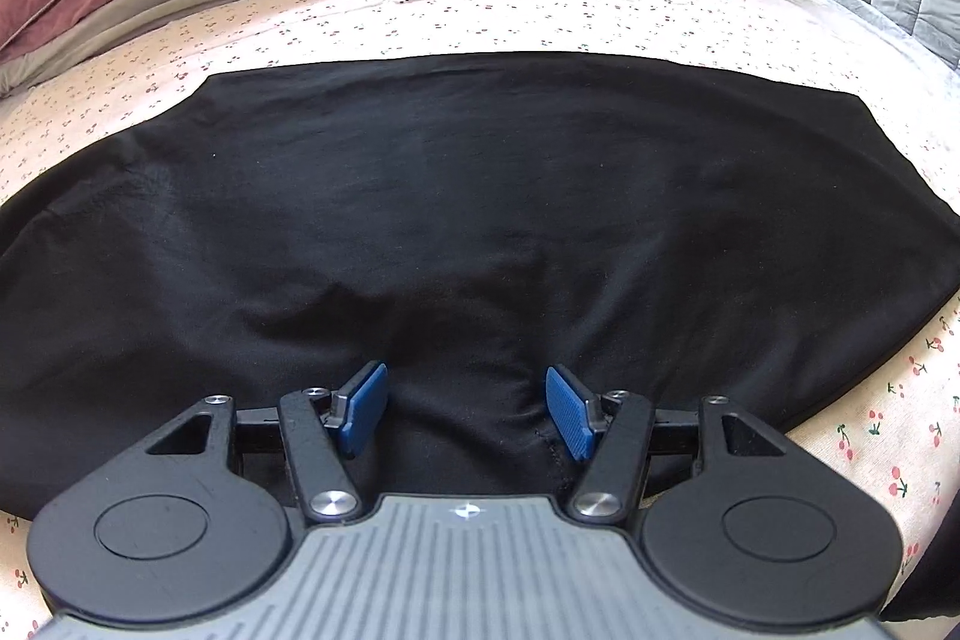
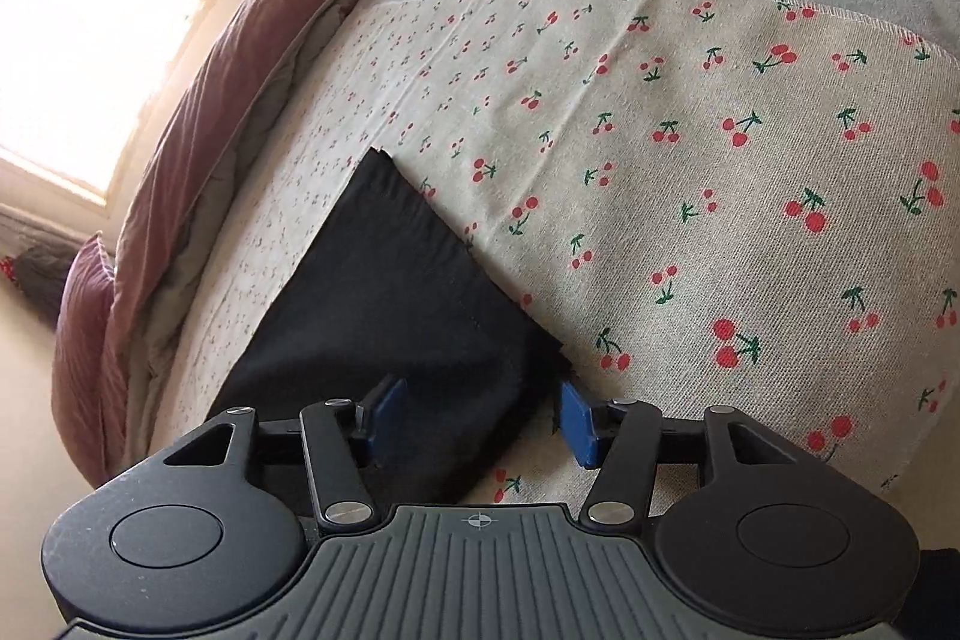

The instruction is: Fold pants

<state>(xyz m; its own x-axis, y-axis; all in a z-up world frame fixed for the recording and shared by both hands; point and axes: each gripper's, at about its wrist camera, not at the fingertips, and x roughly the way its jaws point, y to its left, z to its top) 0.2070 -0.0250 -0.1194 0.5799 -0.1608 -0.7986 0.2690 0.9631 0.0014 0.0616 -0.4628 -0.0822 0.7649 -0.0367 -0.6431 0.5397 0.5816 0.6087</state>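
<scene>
The left claw (image 1: 467,409) at the bottom of its frame stands parted over the black pants (image 1: 468,220), gripping nothing; they fill mid-frame on the cherry-print sheet (image 1: 480,16). The right claw (image 2: 474,418), bottom centre, gapes above a pants corner (image 2: 390,292), empty.

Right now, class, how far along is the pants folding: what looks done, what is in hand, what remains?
Done: the black pants lie flat as one smooth panel on the cherry-print cloth. In hand: nothing; the left gripper and right gripper are both open over fabric edges. Left, probably: at least one more fold to make it compact.
</scene>
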